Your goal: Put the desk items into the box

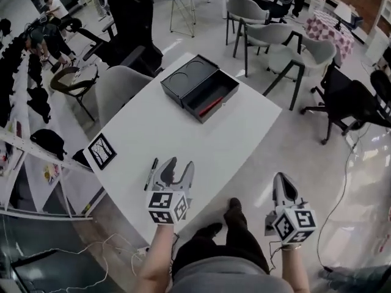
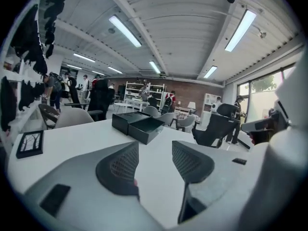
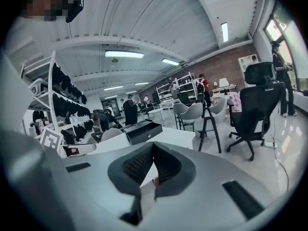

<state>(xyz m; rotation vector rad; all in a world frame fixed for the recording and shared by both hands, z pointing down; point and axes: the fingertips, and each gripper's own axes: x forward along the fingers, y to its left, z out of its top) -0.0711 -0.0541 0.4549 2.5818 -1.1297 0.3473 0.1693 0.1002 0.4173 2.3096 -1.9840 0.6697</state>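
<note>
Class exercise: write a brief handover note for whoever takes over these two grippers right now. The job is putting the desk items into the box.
Left gripper: fingers open, nothing between them, above the near edge of the table.
Right gripper: fingers shut, nothing held, off the table's right side.
Box: open at the far side of the table, lid beside it.
Done: a thin red item lies in the box.
Left: the black pen just left of the left gripper, and the picture frame at the table's left edge.
</note>
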